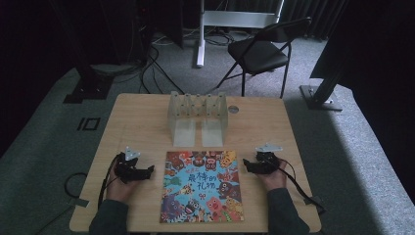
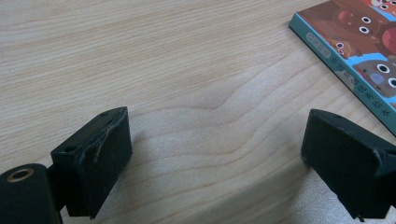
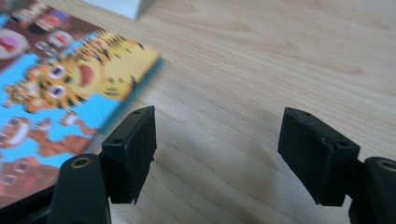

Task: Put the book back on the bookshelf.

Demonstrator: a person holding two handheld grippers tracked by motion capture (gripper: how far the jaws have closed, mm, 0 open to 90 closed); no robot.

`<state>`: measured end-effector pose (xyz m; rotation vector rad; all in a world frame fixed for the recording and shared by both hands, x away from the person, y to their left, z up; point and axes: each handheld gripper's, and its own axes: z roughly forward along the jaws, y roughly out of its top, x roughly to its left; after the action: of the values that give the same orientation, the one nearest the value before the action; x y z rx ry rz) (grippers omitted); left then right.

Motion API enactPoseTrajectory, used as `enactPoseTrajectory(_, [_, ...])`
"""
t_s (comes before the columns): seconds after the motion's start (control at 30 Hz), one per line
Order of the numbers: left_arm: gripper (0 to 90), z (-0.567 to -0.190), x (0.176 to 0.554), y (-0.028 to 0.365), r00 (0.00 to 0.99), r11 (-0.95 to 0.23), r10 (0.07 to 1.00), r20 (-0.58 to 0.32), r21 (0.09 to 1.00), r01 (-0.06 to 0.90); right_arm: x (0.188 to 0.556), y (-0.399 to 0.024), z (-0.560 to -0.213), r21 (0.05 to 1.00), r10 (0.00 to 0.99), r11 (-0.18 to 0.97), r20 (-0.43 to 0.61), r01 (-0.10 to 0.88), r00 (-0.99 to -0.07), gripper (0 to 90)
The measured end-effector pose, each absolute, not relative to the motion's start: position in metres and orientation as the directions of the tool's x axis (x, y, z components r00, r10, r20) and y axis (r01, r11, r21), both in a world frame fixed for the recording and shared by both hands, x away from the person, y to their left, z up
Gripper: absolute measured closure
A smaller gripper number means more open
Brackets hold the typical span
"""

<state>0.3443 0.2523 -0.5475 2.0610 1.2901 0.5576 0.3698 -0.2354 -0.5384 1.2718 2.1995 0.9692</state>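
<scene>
A colourful picture book with cartoon animals on its cover lies flat at the front middle of the wooden table. My left gripper rests on the table just left of the book, open, jaws pointing toward it. Its own view has the book's teal spine edge at the upper right and bare wood between the jaws. My right gripper rests just right of the book, open. In its own view the book's tiger corner lies left of the jaws, with bare wood between them.
A clear plastic rack with upright dividers stands at the back middle of the table; its pale base peeks into the right gripper view. A small round disc sits beside it. A black folding chair stands beyond the table.
</scene>
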Motion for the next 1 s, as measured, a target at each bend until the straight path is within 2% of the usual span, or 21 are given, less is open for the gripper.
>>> enactPoseTrajectory(0.4, [8.6, -0.548, 0.344, 0.251, 0.416, -0.307, 0.909, 0.020, 0.706, 0.638, 0.368, -0.217, -0.513, 0.774, 0.808, 0.405, -0.054, 0.486, -0.587, 31.7])
enactPoseTrajectory(0.77, [8.6, -0.547, 0.344, 0.250, 0.410, -0.304, 0.912, 0.020, 0.705, 0.640, 0.379, -0.197, -0.502, 0.773, 0.761, 0.457, -0.085, 0.439, -0.643, 30.6])
enactPoseTrajectory(0.97, [8.7, -0.547, 0.344, 0.250, 0.407, -0.301, 0.913, 0.020, 0.706, 0.641, 0.386, -0.189, -0.506, 0.771, 0.749, 0.455, -0.062, 0.445, -0.659, 28.9])
enactPoseTrajectory(1.0, [8.8, -0.547, 0.344, 0.250, 0.406, -0.301, 0.913, 0.020, 0.705, 0.642, 0.390, -0.186, -0.511, 0.768, 0.743, 0.447, -0.033, 0.458, -0.669, 27.7])
